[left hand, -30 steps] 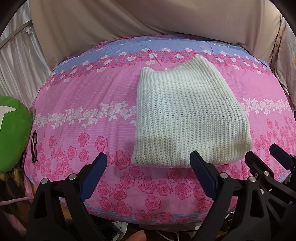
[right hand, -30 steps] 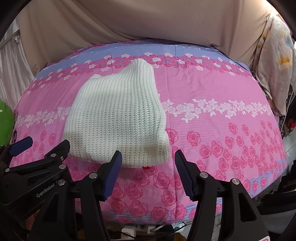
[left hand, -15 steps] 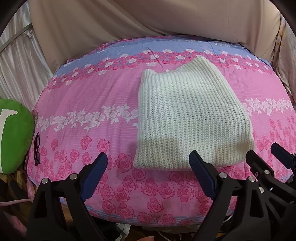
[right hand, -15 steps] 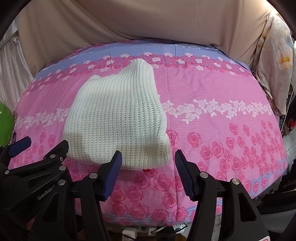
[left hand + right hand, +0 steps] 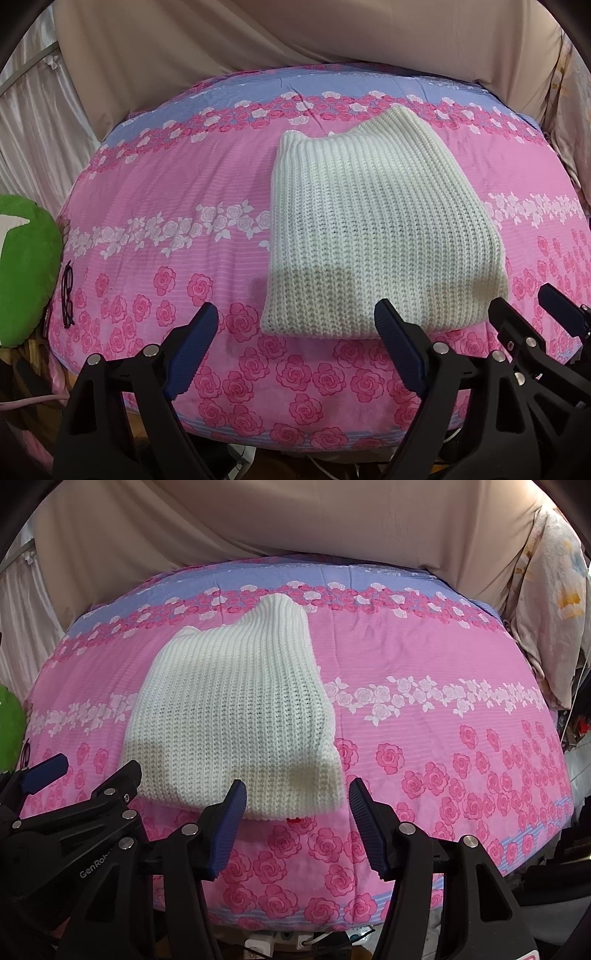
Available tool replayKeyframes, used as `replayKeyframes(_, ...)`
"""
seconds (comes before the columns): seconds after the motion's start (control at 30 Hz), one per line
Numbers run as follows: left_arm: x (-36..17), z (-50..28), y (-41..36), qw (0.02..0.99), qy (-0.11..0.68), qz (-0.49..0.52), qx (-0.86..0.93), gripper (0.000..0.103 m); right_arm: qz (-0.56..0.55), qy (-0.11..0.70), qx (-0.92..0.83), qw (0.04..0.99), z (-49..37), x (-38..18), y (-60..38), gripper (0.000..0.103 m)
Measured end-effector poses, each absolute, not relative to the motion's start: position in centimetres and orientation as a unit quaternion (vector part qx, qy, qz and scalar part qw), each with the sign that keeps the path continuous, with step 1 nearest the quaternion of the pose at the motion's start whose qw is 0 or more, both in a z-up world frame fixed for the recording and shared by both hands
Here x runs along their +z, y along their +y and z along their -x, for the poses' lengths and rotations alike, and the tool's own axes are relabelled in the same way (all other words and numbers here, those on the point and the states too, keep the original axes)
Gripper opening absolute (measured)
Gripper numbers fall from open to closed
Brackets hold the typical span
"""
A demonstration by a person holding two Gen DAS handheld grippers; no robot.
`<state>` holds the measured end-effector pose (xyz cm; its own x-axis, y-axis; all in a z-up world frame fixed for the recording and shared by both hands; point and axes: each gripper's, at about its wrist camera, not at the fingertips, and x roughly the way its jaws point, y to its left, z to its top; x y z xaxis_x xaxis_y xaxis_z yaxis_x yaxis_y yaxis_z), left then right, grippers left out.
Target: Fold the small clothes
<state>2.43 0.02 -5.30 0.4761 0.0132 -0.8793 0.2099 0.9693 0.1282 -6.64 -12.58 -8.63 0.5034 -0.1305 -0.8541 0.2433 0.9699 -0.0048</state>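
Cream ribbed knit — a folded garment [image 5: 373, 236] — lies flat on the pink rose-print bedspread [image 5: 177, 192], towards its near edge and clear of both tools. The left gripper [image 5: 295, 347] hangs above the near edge with its blue-padded fingers spread wide and holding nothing; the right gripper [image 5: 295, 823] sits just beside it, likewise agape and empty. A green cushion [image 5: 22, 269] rests at the bed's left side.

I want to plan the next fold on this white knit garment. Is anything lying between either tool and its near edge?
Nothing visible. The left tool and right tool both hang open just short of the white ribbed knit garment, with only the pink rose-print bedspread between them and its near edge.
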Motion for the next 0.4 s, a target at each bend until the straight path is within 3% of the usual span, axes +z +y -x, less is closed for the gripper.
replayKeyframes(0.4, -5.24, -2.52, -0.09, 0.853, 0.507, -0.113, -0.048, 0.083, -0.055, 0.487, -0.107, 0.865, 6.44, -8.68, -12.35, 0.058)
